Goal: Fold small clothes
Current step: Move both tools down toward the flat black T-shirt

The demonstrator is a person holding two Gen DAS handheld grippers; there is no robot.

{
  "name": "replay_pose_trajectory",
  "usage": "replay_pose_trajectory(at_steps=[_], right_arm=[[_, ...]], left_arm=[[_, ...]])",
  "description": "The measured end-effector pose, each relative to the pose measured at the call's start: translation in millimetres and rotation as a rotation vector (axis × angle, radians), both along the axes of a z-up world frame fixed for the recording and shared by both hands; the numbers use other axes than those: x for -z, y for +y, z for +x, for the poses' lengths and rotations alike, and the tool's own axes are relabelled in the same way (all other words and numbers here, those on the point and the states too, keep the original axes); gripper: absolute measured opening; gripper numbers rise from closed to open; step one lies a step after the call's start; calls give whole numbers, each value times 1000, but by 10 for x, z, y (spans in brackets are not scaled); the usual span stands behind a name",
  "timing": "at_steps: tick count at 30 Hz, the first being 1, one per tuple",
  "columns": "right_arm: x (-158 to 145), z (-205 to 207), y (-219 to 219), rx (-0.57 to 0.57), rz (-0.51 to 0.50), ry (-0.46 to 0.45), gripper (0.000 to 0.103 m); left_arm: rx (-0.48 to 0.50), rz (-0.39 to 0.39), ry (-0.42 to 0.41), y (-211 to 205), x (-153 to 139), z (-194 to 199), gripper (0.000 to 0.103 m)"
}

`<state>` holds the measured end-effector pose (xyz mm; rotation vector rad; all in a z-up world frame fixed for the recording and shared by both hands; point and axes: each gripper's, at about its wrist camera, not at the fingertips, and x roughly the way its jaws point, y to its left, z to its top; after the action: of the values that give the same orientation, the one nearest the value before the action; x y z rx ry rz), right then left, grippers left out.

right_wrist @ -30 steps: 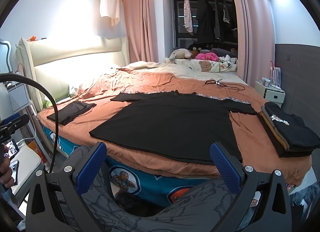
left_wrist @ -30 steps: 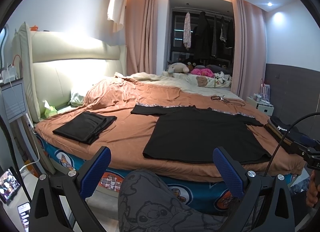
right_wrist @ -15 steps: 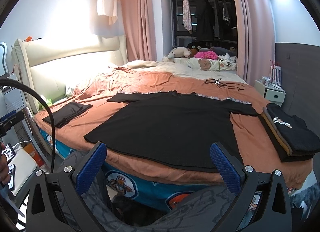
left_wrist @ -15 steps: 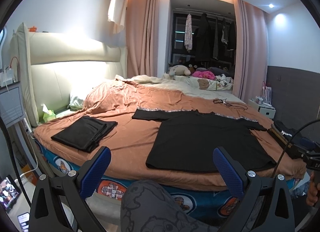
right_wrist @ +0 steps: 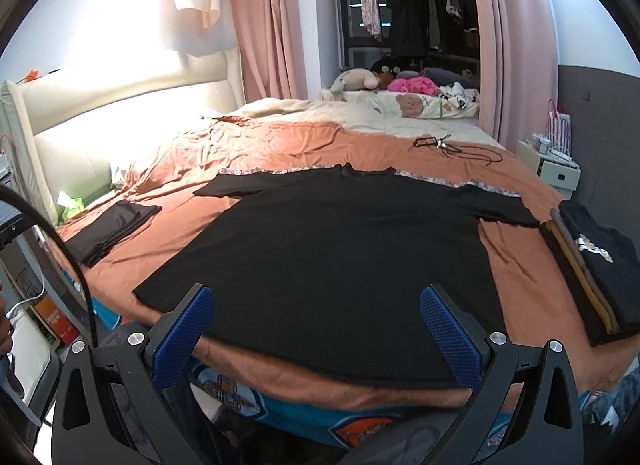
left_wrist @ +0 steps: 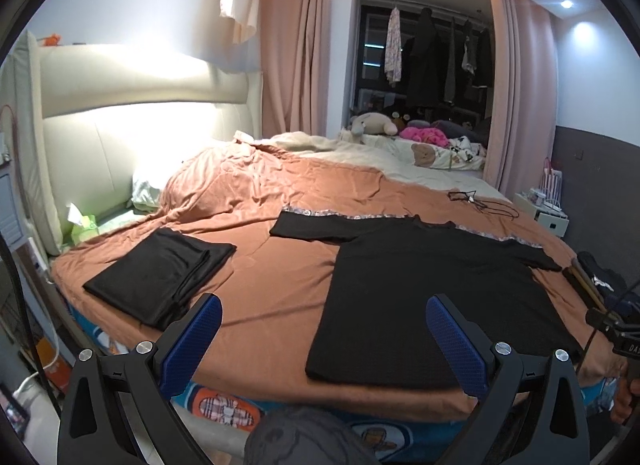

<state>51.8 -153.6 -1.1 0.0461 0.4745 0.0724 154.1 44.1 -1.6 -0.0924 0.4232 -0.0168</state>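
A black T-shirt [left_wrist: 424, 289] [right_wrist: 344, 241] lies spread flat on the orange bedcover, sleeves out, hem toward me at the bed's near edge. My left gripper [left_wrist: 322, 341] stands open above the cover, just left of the shirt's lower left corner, holding nothing. My right gripper [right_wrist: 318, 327] is open over the shirt's hem, its blue pads [right_wrist: 450, 331] apart and clear of the cloth. A folded black garment [left_wrist: 160, 275] [right_wrist: 108, 235] rests at the bed's left side.
A stack of folded clothes [right_wrist: 592, 265] sits at the bed's right edge. A cable with glasses [right_wrist: 444, 145] lies further back, plush toys [right_wrist: 356, 81] beyond. Headboard [left_wrist: 120, 125] and tissue box [left_wrist: 82, 223] at left; a nightstand [right_wrist: 556, 169] at right. A patterned knee [left_wrist: 304, 439] shows below.
Both grippers have moved forward and up toward the bed; the T-shirt looms larger and the knee has dropped lower in view. The clothes have not moved.
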Motion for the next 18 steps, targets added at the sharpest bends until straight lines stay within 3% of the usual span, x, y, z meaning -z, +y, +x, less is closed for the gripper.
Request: replay_pose_trajectory(at_steps=[7,11,18], right_arm=[[-71,624,17,-6,4,41,103],[-149,946,43,-17,-4,44,103],[-250,1563,76,-43,-2,55,103]], left_arm=[[17,-17,37,110,15,727,102],[11,-33,71,193,41,1157,92],[-3,-69,119,386,75,1882,86]])
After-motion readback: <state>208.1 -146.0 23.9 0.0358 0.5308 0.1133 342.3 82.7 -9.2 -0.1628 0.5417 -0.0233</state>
